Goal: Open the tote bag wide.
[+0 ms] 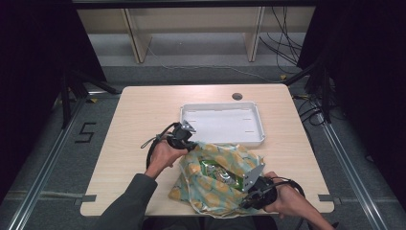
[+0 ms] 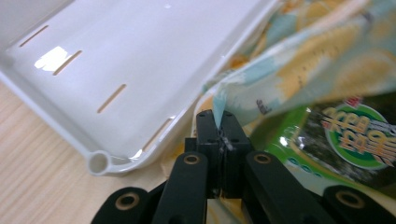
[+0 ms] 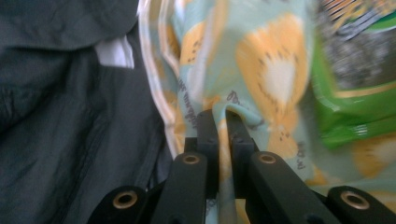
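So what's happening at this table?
A person holds a two-jaw gripper in each hand. The left gripper and the right gripper are each shut on an edge of a patterned bag, holding its mouth apart. A green snack packet lies in the opening. A white tray sits just behind the bag on the wooden table.

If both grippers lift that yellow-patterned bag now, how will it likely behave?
The bag is probably floppy: its fabric folds where each gripper pinches it. It likely sags in the middle, since the green snack packet lies inside. The packet might slide out of the wide mouth.
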The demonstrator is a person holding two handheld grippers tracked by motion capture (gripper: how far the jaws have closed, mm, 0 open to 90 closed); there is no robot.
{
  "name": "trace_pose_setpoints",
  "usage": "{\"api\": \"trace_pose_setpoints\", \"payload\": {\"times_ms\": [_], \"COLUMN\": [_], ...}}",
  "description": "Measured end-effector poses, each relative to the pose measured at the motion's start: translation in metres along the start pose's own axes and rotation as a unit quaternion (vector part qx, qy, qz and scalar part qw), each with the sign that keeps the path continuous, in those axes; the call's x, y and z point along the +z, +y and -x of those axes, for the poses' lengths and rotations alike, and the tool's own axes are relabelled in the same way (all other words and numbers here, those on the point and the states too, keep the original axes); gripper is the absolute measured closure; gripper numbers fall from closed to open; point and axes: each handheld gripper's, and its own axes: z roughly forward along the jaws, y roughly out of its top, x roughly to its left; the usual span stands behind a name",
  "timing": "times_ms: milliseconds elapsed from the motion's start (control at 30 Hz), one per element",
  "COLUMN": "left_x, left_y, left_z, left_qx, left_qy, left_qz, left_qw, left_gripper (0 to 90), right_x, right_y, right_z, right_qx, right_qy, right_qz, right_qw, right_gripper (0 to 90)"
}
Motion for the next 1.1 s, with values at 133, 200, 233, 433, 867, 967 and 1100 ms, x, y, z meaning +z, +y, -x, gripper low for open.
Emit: {"api": "trace_pose_setpoints", "payload": {"times_ms": [133, 200, 233, 433, 867, 967, 1100], "left_x": [-0.001, -0.011, -0.019, -0.067, -0.062, -0.052, -0.042], "left_y": [-0.002, -0.002, -0.003, -0.007, -0.043, -0.05, -0.061], "left_z": [0.003, 0.009, 0.014, 0.037, 0.096, 0.106, 0.122], "left_qx": [-0.016, -0.016, -0.023, -0.021, 0.015, 0.062, 0.099], "left_qy": [-0.018, -0.034, -0.039, -0.032, -0.183, -0.182, -0.197], "left_qz": [0.016, 0.039, 0.053, 0.108, 0.047, 0.018, -0.018], "left_qw": [0.9996, 0.9985, 0.9976, 0.9934, 0.9819, 0.9812, 0.9752], "left_gripper": [76.1, 66.6, 61.4, 43.7, 34.8, 62.8, 84.7], "right_x": [0.005, -0.004, -0.009, -0.052, -0.038, -0.027, -0.025], "right_y": [0.0, 0.002, 0.004, 0.019, 0.041, 0.042, 0.043], "right_z": [0.0, 0.002, 0.003, 0.014, 0.092, 0.102, 0.116], "right_qx": [0.011, 0.02, 0.021, 0.053, 0.127, 0.111, 0.118], "right_qy": [-0.003, -0.014, -0.013, -0.058, -0.139, -0.142, -0.175], "right_qz": [-0.002, 0.02, 0.03, 0.146, 0.103, 0.072, 0.071], "right_qw": [0.9999, 0.9995, 0.9992, 0.9862, 0.9767, 0.9809, 0.9749], "right_gripper": [75.3, 63.3, 58.8, 45.6, 61.3, 84.3, 90.0]}}
